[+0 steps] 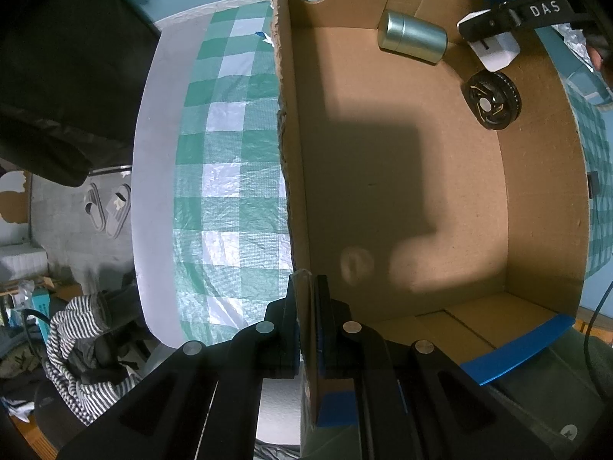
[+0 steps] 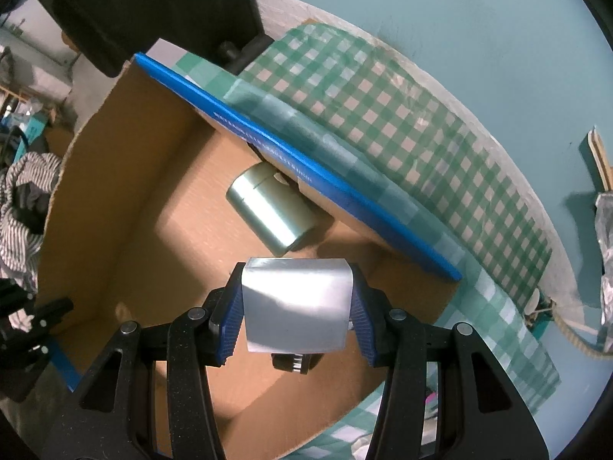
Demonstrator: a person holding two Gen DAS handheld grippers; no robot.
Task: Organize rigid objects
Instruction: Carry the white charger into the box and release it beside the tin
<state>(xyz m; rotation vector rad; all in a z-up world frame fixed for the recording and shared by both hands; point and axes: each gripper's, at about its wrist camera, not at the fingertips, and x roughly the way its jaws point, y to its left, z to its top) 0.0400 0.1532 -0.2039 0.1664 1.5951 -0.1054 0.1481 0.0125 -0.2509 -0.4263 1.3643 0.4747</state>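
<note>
While the left gripper (image 1: 306,306) is clenched on the side wall of the open brown cardboard box with blue outer faces (image 1: 402,199), one finger inside and one outside, the right gripper (image 2: 297,306) grasps a white rectangular plastic block (image 2: 297,303) between its blue pads (image 2: 230,318). In the left wrist view this white block (image 1: 498,51) hangs over the far corner of the box, and I cannot tell if it touches the floor of the box.

Inside the box lie two things. A shiny green metal cylinder tin (image 1: 412,36) lies on its side in the far corner, near the back wall. A black round wheel with a toothed rim (image 1: 492,101) lies flat on the floor of the box, just beside the white block and near the tin, but apart from it. In the right wrist view the tin (image 2: 272,211) lies beyond the held block, and the wheel (image 2: 293,364) shows only a little under it.

The box stands on a table with a green and white checked plastic cloth (image 1: 226,161).
</note>
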